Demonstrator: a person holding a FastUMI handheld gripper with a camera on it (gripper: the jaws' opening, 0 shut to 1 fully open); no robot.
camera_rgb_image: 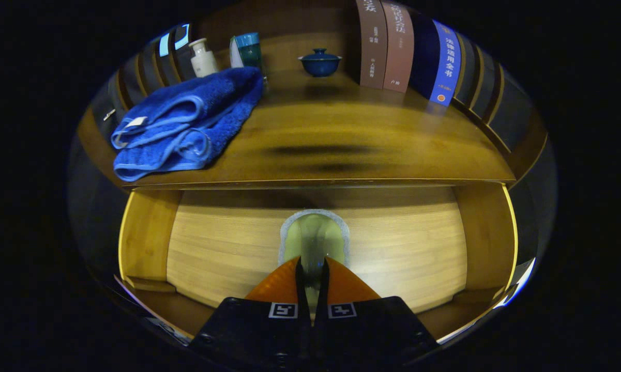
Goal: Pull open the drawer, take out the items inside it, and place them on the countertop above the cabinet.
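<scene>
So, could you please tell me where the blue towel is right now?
In the gripper view, the folded blue towel lies on the countertop above the open drawer, beyond and left of the gripper, just in front of the white bottle.

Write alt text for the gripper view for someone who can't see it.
The gripper has its fingers nearly closed on a clear glass lying in the open wooden drawer. On the countertop above sit a folded blue towel, a white bottle, a blue lidded bowl and upright books.
</scene>
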